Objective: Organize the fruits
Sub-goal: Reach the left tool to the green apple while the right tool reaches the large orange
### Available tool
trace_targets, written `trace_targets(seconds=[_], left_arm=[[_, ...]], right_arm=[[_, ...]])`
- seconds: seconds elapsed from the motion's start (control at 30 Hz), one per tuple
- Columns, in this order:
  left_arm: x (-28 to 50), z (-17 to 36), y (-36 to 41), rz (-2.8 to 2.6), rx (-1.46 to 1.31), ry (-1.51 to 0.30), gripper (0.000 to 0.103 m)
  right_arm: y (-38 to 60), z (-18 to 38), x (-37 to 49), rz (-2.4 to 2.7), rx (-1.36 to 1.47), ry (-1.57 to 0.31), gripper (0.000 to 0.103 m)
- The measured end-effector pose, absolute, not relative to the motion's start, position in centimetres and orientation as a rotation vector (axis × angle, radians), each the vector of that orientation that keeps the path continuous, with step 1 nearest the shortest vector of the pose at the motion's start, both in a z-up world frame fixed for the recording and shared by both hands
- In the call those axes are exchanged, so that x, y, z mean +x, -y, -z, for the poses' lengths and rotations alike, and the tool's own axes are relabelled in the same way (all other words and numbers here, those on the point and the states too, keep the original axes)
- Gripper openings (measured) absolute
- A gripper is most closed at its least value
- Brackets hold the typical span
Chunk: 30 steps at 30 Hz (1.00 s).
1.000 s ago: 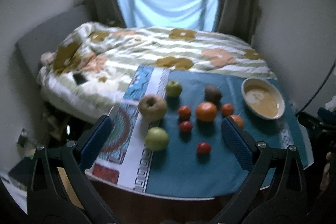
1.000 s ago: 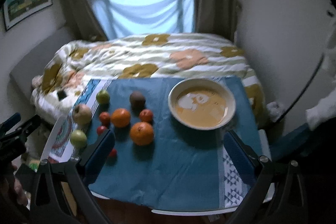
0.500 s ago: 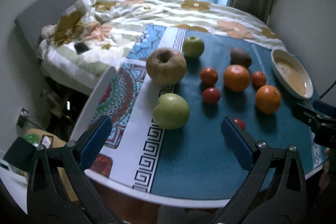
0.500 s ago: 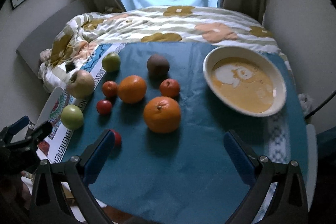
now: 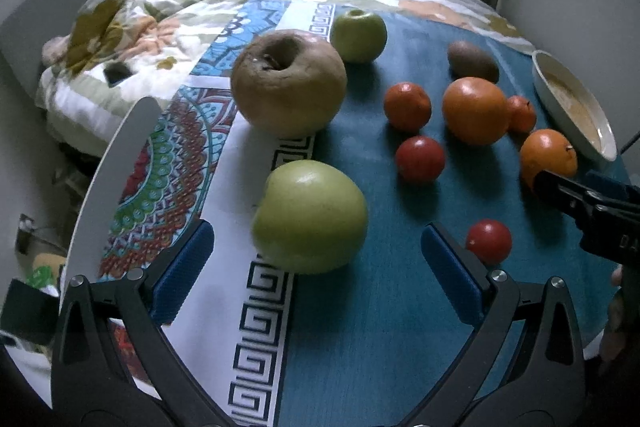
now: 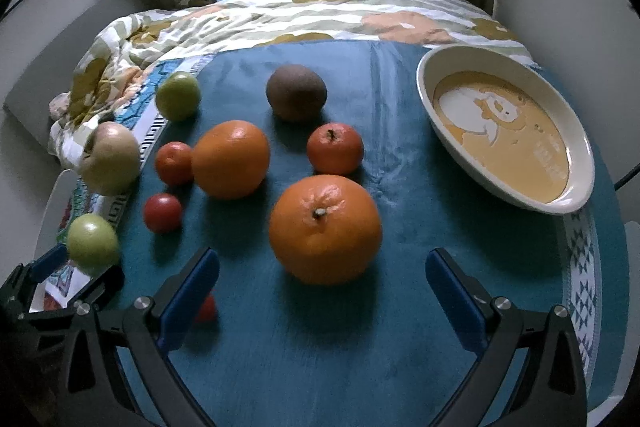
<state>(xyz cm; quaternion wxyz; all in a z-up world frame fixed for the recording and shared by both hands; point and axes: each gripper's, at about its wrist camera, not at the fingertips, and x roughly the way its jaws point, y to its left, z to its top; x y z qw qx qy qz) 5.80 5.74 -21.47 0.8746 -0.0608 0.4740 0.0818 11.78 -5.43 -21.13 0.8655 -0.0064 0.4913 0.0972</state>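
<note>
Fruit lies loose on a teal tablecloth [image 6: 400, 347]. My left gripper [image 5: 314, 247] is open, its blue pads on either side of a green apple [image 5: 310, 217], just short of it. My right gripper [image 6: 322, 275] is open just in front of a large orange [image 6: 325, 229]. Behind lie a brown wrinkled apple [image 5: 289, 83], a second green apple [image 5: 358, 35], another orange [image 6: 231, 159], a kiwi [image 6: 296, 97], tangerines [image 6: 335, 149], and small red tomatoes [image 5: 420, 159]. An oval cream and yellow dish [image 6: 576, 147] stands at the right.
The round table's white edge [image 5: 108, 163] shows at the left. A bed with a flowered duvet [image 6: 280, 15] lies right behind the table, with curtains and a window beyond. The right gripper's tip shows in the left wrist view [image 5: 592, 203].
Both grippers have moved forward and down toward the table. The green apple now sits between the left pads and the large orange fills the space before the right gripper.
</note>
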Motion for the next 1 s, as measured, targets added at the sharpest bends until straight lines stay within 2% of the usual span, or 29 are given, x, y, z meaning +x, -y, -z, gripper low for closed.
trace_targets(seconds=[0.03,0.07,0.27,0.4,0.5,0.6,0.87,1.0], left_arm=[[6.0,21.6,-5.7,-0.162,-0.127,-0.997,0.093],[6.1,21.8,-5.6,-0.152,-0.128,-1.007,0.090],[6.5,22.3,-5.8,-0.142,-0.138,-1.045,0.086],[6.8,22.6,-5.5,-0.146,-0.111,-1.072,0.073],[6.9,22.5,-5.4,-0.165,-0.076,-1.068,0.061],[7.0,22.3,-5.7,-0.158,-0.075,-1.070,0.061],[6.9,22.3,-6.0,-0.154,-0.082,-1.064,0.061],[6.7,22.3,-6.0,-0.149,-0.086,-1.058,0.061]], right_arm=[[5.4,21.4,11.9,-0.201,-0.013,-1.032,0.103],[5.5,21.6,12.1,-0.196,-0.014,-1.037,0.103],[5.4,22.3,12.6,-0.185,-0.010,-1.057,0.103],[5.2,22.8,12.7,-0.183,-0.014,-1.068,0.102],[5.0,22.9,12.8,-0.185,-0.014,-1.076,0.098],[4.8,22.9,12.9,-0.179,-0.029,-1.068,0.096],[4.5,22.6,13.1,-0.161,-0.067,-1.039,0.075],[4.5,22.5,13.3,-0.158,-0.075,-1.031,0.068]])
